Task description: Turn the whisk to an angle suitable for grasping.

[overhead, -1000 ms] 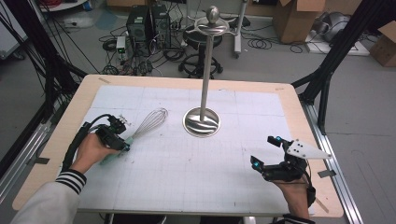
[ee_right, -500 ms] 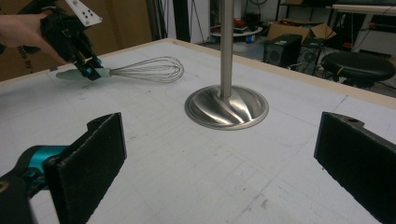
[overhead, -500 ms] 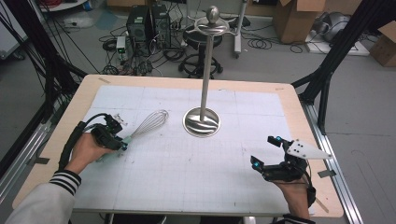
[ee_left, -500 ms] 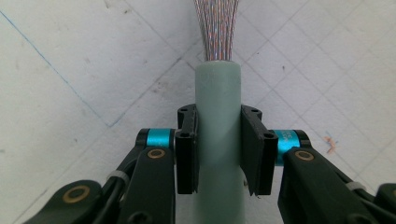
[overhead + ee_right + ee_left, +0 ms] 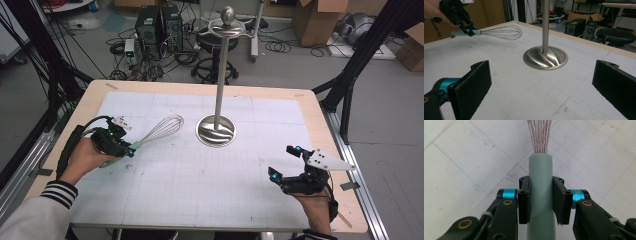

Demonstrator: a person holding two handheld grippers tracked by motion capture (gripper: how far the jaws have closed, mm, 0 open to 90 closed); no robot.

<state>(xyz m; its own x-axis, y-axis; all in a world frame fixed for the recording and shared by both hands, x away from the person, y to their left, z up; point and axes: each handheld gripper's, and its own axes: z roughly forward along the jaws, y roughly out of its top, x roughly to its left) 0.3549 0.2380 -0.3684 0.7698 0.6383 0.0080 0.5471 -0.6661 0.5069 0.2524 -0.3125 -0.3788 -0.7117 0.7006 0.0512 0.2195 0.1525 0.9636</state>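
The whisk [image 5: 157, 131] has come up off the table mat [image 5: 200, 190] since a second ago: its wire head then lay lower and nearer the left gripper [image 5: 129, 148], and now it hangs clear of the surface at the left of the table, tilted up toward the far right and pointing at the stand [image 5: 218, 75]. The left gripper's jaws are pinching the whisk's handle, the black pads pressed flat against both sides of it (the left gripper view shows this plainly). That reads as a secure pick, so the lift looks done, and I judge the carry toward the stand's top hooks comes next.

The right gripper [image 5: 283, 163] rests at the near right, unmoved, its jaws spread wide with nothing between them.

The whisk's handle is a smooth, matte, pale green cylinder; thin bright wires fan out of its end into a rounded balloon cage. The stand is polished metal: a round dished base with swirled ridges, a slim upright pole, and a ball finial above a ring of hooks. The mat is white with a faint printed grid, lightly scuffed.
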